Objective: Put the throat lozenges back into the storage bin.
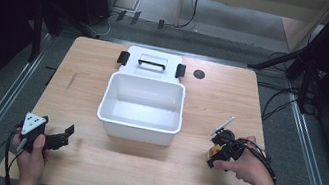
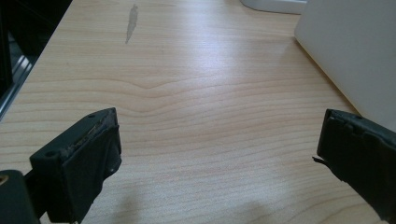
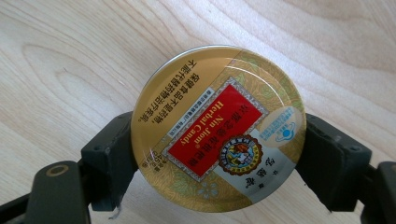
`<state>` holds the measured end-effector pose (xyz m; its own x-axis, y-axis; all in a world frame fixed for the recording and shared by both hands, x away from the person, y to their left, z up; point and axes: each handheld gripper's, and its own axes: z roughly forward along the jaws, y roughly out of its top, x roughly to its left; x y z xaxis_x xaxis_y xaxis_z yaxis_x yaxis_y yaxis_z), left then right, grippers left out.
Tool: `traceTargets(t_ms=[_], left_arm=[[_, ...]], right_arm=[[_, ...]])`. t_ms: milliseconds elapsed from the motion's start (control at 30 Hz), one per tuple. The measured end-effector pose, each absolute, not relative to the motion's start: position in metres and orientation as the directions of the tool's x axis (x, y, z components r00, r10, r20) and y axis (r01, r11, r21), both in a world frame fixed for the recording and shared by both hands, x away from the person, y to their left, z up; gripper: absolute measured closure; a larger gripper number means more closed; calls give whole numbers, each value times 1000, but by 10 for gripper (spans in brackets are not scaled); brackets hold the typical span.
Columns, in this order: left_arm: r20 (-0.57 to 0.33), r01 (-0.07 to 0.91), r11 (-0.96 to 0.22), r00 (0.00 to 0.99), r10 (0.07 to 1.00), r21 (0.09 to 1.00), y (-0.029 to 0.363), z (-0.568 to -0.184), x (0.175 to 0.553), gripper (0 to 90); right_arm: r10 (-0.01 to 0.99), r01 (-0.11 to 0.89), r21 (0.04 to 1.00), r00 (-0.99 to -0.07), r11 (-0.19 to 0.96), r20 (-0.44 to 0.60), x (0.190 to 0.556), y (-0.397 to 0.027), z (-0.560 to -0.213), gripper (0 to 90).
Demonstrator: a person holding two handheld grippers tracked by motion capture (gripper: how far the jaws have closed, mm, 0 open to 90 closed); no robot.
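A round gold candy tin (image 3: 218, 128) with a red label lies face up between the two black pads of my right gripper (image 3: 218, 142), which press on its rim from both sides. The high view places this gripper (image 1: 214, 154) and the tin (image 1: 213, 155) at the table's right, to the right of a white open bin (image 1: 137, 132). Whether the tin rests on the wood or hangs just above it I cannot tell. My left gripper (image 1: 65, 137) sits low near the front left corner, open, with bare wood between its jaws (image 2: 219, 140).
The bin's white lid (image 1: 152, 62) with black clasps lies behind the bin. A small black disc (image 1: 199, 74) is set in the tabletop at the back right. The bin's wall (image 2: 355, 51) stands close on the right in the left gripper view.
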<state>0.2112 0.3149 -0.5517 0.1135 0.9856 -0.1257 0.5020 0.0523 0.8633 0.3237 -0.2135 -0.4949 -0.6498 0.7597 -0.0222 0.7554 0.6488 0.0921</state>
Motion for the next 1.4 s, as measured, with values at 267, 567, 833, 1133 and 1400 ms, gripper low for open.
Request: traceTargets(t_ms=[267, 567, 833, 1133, 1400], left_arm=[[-127, 507, 51, 117, 985, 860, 315, -552, 212, 1], [-139, 511, 58, 122, 983, 858, 315, -552, 212, 1], [-167, 513, 82, 122, 978, 855, 318, -552, 212, 1], [-176, 519, 89, 122, 977, 850, 319, -552, 213, 1], [-180, 523, 91, 122, 976, 848, 319, -552, 213, 1]], right_arm=[[730, 723, 119, -683, 680, -17, 329, -212, -487, 205], [695, 686, 126, -718, 717, -44, 339, -205, -471, 205], [690, 680, 132, -722, 721, -54, 348, -199, -457, 204], [674, 664, 130, -737, 737, -58, 358, -190, -444, 205], [663, 653, 132, -746, 746, -57, 368, -183, -431, 205]])
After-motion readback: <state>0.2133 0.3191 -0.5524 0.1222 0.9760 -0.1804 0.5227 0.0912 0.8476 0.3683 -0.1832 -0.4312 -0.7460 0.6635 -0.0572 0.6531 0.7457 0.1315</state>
